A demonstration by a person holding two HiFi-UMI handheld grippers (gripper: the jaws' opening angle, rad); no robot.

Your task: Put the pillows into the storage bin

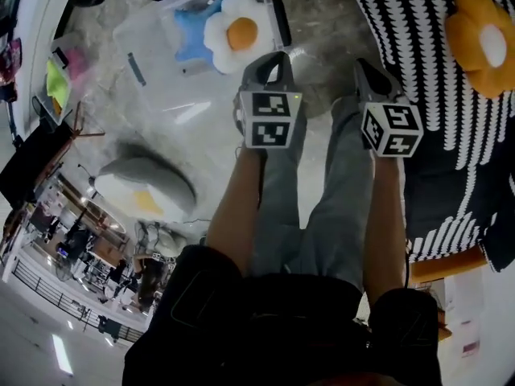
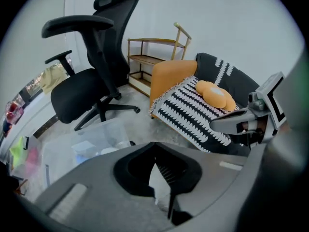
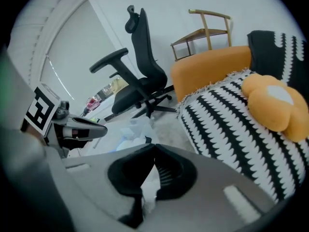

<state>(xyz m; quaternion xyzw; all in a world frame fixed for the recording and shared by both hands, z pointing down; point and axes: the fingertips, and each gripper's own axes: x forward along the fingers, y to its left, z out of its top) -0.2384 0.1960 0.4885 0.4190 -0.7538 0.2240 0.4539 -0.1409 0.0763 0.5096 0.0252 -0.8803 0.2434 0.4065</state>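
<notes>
Cut off at head view's right edge: orange flower pillow (image 1: 483, 43), lying on striped blanket (image 1: 402, 30). Blurred, hard to make out: grey-white pillow (image 1: 145, 187) on floor at left. Inside clear storage bin (image 1: 145, 47): blue pillow (image 1: 191, 34), partly covered by white flower pillow (image 1: 237, 32). Left gripper (image 1: 269, 59) and right gripper (image 1: 364, 69): jaws pressed together, nothing pinched; both above person's legs, between bin and blanket. Around: black office chair (image 2: 91, 91), wooden shelf (image 2: 154, 57), orange sofa (image 2: 171, 76).
</notes>
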